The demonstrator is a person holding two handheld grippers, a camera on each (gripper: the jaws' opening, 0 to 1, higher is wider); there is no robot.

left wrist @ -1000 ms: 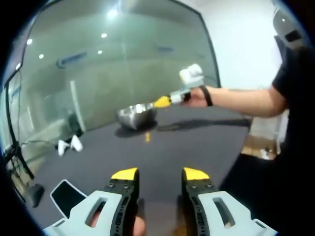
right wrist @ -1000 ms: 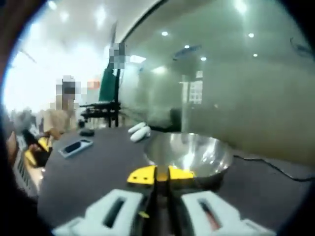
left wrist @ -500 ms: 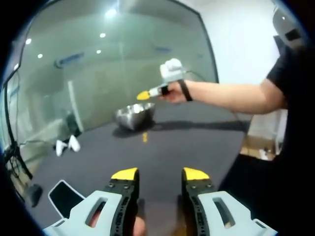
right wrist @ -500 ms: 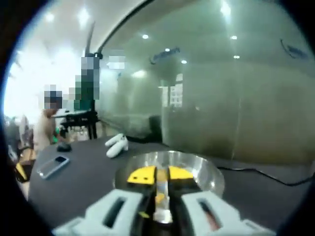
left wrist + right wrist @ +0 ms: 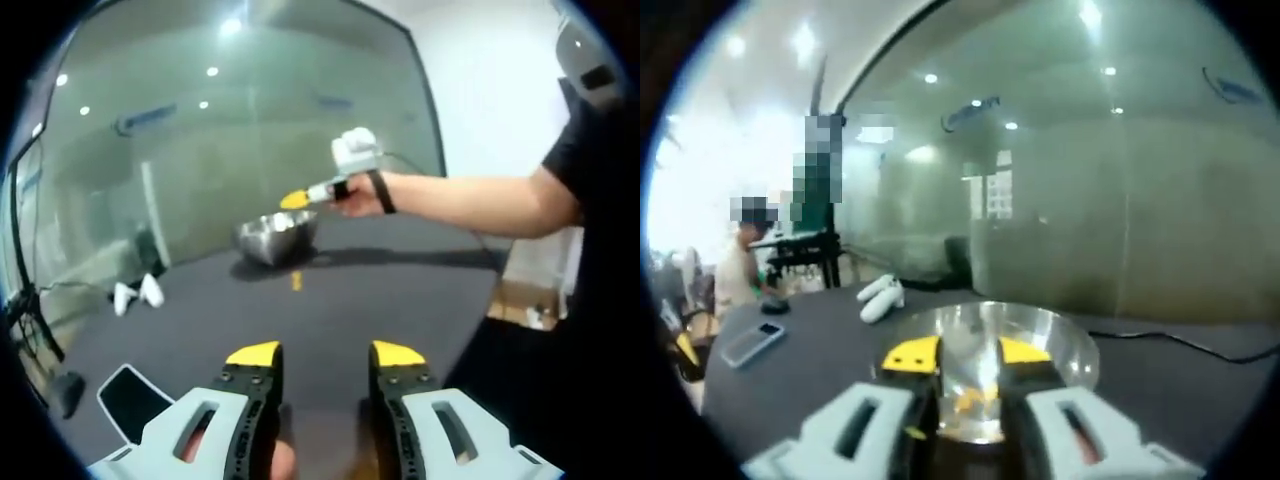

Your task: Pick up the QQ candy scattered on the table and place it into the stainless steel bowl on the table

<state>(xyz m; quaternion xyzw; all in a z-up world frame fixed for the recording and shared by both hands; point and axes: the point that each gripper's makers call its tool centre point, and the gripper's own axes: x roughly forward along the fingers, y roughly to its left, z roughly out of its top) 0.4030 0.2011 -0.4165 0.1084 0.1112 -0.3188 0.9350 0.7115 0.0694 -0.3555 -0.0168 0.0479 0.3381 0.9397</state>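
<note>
Right gripper (image 5: 968, 353) released, jaws apart over the stainless steel bowl (image 5: 1060, 345); orange QQ candy (image 5: 970, 399) lies inside it. Left gripper (image 5: 325, 353) released, holding nothing, over the dark table (image 5: 400, 290). One more candy (image 5: 296, 281) on the table near the bowl.

candy (image 5: 970, 400) inside the stainless steel bowl (image 5: 1060, 345), lower centre of right gripper view: blurred orange blob, count unclear. small yellow piece (image 5: 296, 281) on table (image 5: 400, 300), mid-frame left gripper view: too small to identify.

One bowl (image 5: 276, 236), one table candy (image 5: 297, 281), two controllers (image 5: 136, 294), one phone (image 5: 752, 342).
</note>
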